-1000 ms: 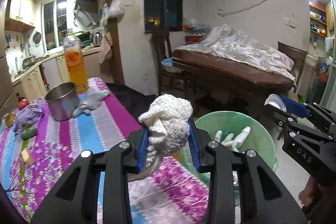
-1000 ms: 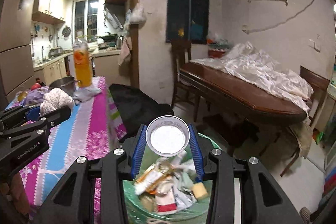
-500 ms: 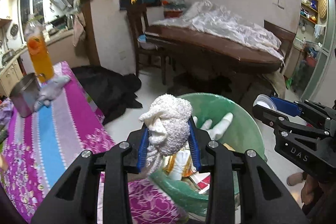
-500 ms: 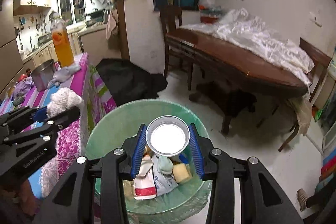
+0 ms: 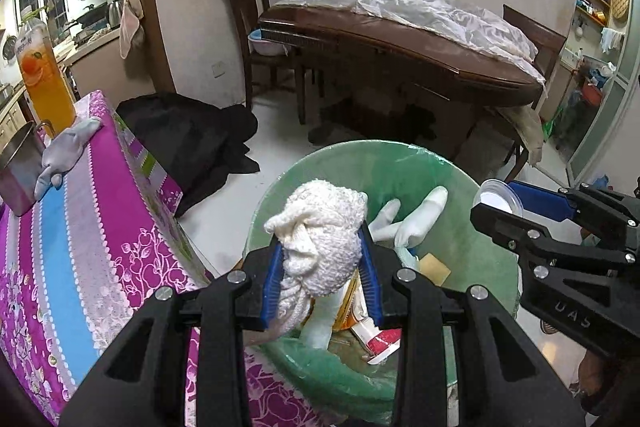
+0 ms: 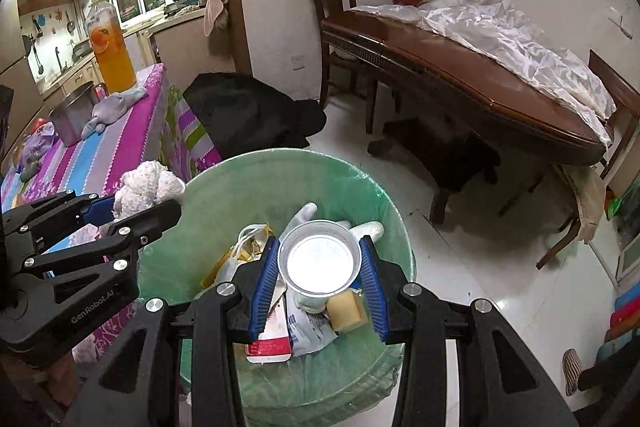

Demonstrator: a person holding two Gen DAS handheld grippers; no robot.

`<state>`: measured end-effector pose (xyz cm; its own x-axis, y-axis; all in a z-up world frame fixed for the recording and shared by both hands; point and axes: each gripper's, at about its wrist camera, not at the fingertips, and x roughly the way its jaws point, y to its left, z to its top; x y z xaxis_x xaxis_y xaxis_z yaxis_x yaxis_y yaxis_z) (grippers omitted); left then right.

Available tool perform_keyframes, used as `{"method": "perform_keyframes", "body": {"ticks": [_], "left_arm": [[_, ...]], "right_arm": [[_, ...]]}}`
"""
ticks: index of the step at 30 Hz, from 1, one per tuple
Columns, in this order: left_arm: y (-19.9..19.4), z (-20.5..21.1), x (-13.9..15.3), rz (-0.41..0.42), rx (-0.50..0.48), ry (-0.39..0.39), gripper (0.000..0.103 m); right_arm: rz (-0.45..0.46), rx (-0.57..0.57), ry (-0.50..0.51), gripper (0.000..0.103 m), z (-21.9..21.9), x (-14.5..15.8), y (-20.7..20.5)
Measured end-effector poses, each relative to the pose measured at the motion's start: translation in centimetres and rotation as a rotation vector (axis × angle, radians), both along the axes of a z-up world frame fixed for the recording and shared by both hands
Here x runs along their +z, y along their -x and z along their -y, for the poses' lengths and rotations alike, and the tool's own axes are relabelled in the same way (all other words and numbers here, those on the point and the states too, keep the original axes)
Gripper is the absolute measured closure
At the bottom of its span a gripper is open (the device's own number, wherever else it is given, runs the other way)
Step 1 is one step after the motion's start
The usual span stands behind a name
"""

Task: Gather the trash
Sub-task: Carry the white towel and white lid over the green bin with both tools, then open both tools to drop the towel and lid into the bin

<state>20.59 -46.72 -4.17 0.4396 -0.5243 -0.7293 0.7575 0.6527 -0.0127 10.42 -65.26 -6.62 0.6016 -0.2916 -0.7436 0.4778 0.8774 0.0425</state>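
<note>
My left gripper (image 5: pixel 320 267) is shut on a crumpled white knitted cloth (image 5: pixel 322 233), held over the near rim of a green-lined trash bin (image 5: pixel 472 187). My right gripper (image 6: pixel 319 277) is shut on a small clear plastic cup (image 6: pixel 320 258), seen mouth-on, above the middle of the bin (image 6: pixel 256 183). Inside the bin lie white gloves (image 5: pixel 416 217), wrappers (image 6: pixel 272 341) and a yellow sponge (image 6: pixel 347 307). The right gripper with its cup (image 5: pixel 498 199) shows at the right of the left wrist view. The left gripper with its cloth (image 6: pixel 148 187) shows at the left of the right wrist view.
A table with a pink and blue striped cloth (image 5: pixel 80 227) stands left of the bin, bearing a metal pot (image 5: pixel 18 171), a grey glove (image 5: pixel 68 151) and an orange juice bottle (image 5: pixel 44 83). A black heap (image 6: pixel 248 111) lies on the floor. A dark wooden table (image 6: pixel 460 79) stands behind.
Both grippers have come down and tilted towards the bin, still holding the cloth and the cup. The bin now fills the lower part of both views.
</note>
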Motion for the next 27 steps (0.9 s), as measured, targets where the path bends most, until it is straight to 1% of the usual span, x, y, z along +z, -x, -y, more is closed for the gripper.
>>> {"method": "perform_keyframes", "body": {"ticks": [5, 22, 27], "left_arm": [[-0.5, 0.7, -0.3, -0.03, -0.001, -0.027, 0.071], [-1.0, 1.5, -1.0, -0.032, 0.001, -0.049, 0.071], [-1.1, 1.5, -1.1, -0.024, 0.003, -0.056, 0.069]], "right_arm": [[-0.02, 0.002, -0.019, 0.062, 0.3, -0.8, -0.4], [-0.028, 0.004, -0.034, 0.062, 0.9, -1.6, -0.8], [-0.02, 0.009, -0.034, 0.061, 0.9, -1.6, -0.7]]}}
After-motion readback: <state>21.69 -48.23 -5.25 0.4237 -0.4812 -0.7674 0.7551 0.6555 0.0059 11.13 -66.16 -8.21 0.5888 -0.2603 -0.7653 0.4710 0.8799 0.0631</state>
